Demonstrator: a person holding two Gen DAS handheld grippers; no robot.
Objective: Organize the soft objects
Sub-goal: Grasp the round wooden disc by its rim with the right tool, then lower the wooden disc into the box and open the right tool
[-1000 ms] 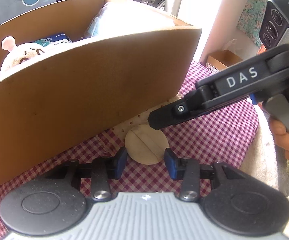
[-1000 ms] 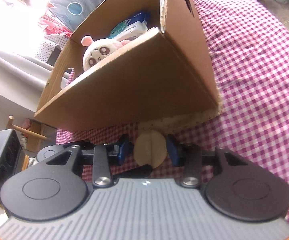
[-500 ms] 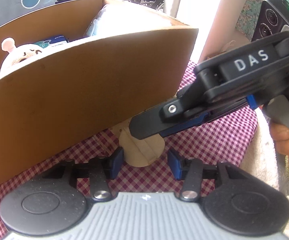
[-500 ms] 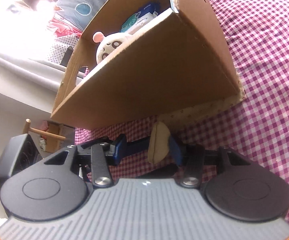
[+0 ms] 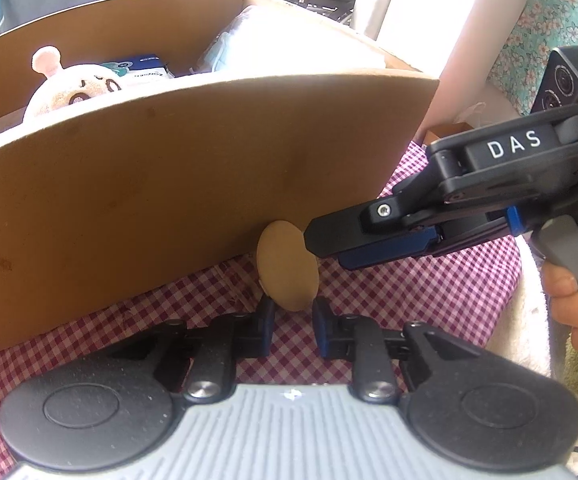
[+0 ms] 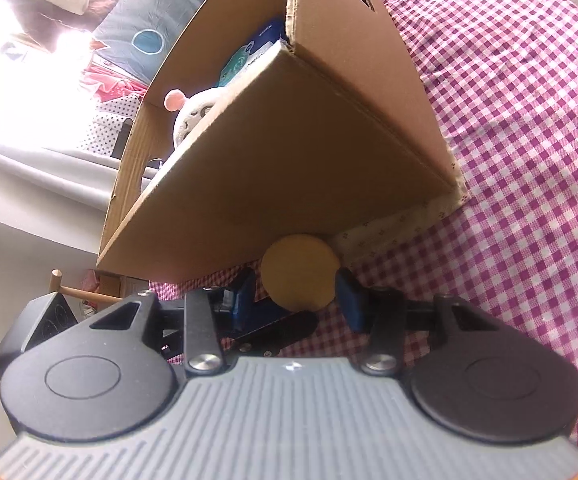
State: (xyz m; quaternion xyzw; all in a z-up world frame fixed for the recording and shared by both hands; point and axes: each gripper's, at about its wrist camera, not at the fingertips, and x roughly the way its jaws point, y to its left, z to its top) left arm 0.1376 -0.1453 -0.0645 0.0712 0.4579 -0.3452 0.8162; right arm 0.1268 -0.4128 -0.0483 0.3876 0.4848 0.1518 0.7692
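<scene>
Right wrist view: right hand-held gripper (image 6: 296, 295) holds tan disc (image 6: 299, 272) upright; left hand-held gripper (image 5: 292, 330), narrowing, not yet clamped. Lift disc clear over box (image 6: 289, 152) wall.

Black right gripper (image 5: 321, 246) — white "DAS" lettering, blue pads, silver screw, grey trigger.

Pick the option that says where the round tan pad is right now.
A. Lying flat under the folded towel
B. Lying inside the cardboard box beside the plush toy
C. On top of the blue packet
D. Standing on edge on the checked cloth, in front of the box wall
D: the round tan pad stands on edge on the checked cloth, just outside the cardboard box, whose plush toy sits inside.
</scene>
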